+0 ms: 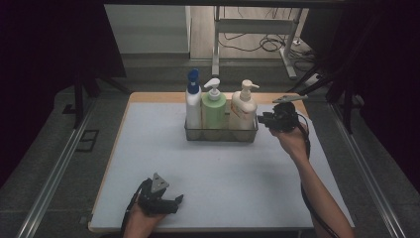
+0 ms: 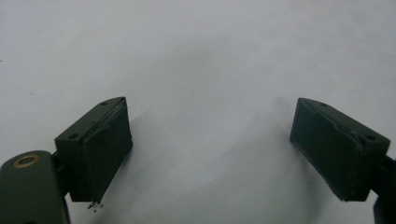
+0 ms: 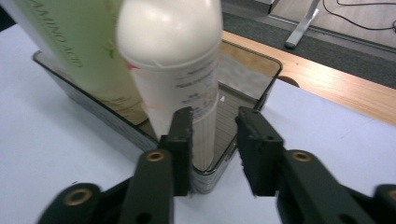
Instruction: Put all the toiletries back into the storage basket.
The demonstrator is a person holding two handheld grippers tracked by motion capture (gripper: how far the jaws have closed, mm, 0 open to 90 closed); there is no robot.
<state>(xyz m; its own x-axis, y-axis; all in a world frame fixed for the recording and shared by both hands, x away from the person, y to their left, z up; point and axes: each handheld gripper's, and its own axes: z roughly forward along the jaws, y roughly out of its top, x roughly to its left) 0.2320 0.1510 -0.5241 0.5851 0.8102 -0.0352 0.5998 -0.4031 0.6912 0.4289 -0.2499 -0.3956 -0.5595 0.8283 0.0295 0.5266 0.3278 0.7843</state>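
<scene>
A dark wire tray (image 1: pixel 220 135) at the back of the white mat holds three upright bottles: a white one with a blue cap (image 1: pixel 193 101), a green pump bottle (image 1: pixel 213 106) and a cream pump bottle (image 1: pixel 243 109). My right gripper (image 1: pixel 261 119) is level at the tray's right end. In the right gripper view its jaws (image 3: pixel 215 119) stand narrowly apart around the tray's near corner (image 3: pixel 212 175), just in front of the cream bottle (image 3: pixel 170 51); a gap shows beside each pad. The green bottle (image 3: pixel 74 46) is behind it. My left gripper (image 1: pixel 176 202) rests near the front edge, open wide (image 2: pixel 210 140) over bare mat.
The white mat (image 1: pixel 223 173) covers a wooden table whose edge (image 1: pixel 158 97) shows at the back. Metal rails (image 1: pixel 54 173) run along both sides. Beyond the table stand a white desk frame (image 1: pixel 257 29) and floor cables (image 1: pixel 270 44).
</scene>
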